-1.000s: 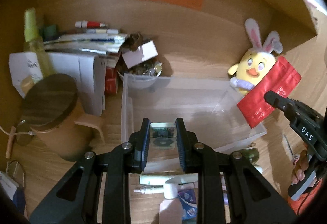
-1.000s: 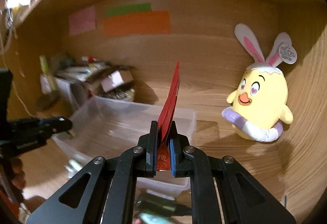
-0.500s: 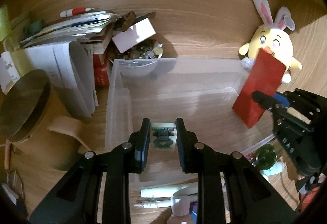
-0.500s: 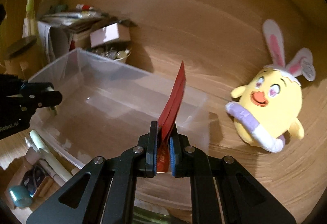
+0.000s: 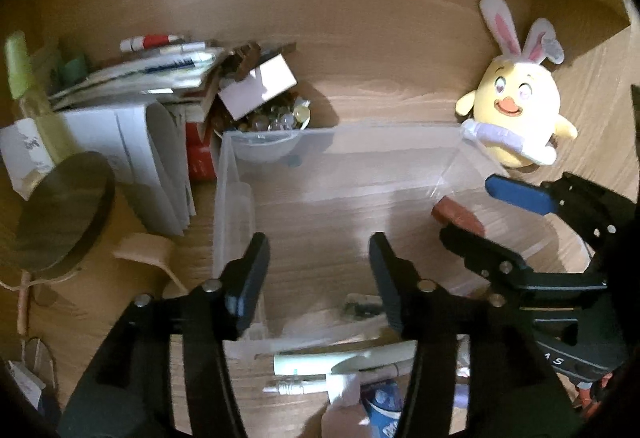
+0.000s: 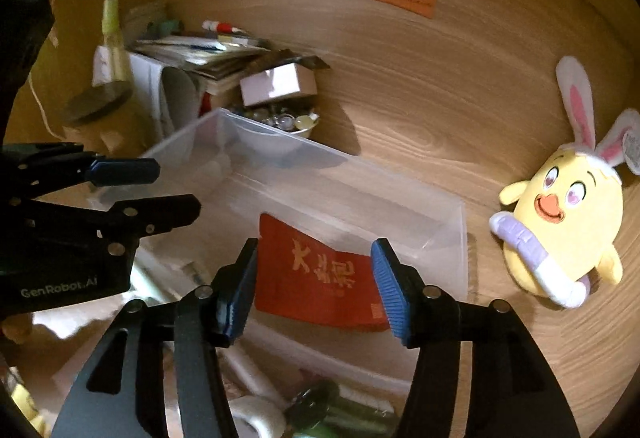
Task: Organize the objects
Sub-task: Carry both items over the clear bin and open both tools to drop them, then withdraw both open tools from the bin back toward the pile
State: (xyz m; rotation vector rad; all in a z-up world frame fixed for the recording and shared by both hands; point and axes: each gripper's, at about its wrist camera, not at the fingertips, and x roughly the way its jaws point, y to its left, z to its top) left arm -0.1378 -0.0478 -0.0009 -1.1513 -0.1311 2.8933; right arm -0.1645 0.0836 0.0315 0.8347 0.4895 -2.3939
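Both grippers are opening over the clear bin [image 6: 456,234]. The right gripper [image 6: 316,290] has nothing pinched now, and the red envelope [image 6: 316,278] lies inside the bin. The left gripper [image 5: 318,278] is empty-jawed too.

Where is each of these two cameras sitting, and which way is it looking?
Left wrist: on the left gripper, angled down into the clear bin; its own opening fingers show, empty, and the right gripper at right.
Right wrist: on the right gripper, angled down at the red envelope in the bin; its opening fingers, the left gripper.
Shared: bin, envelope, chick plush, wall notes.
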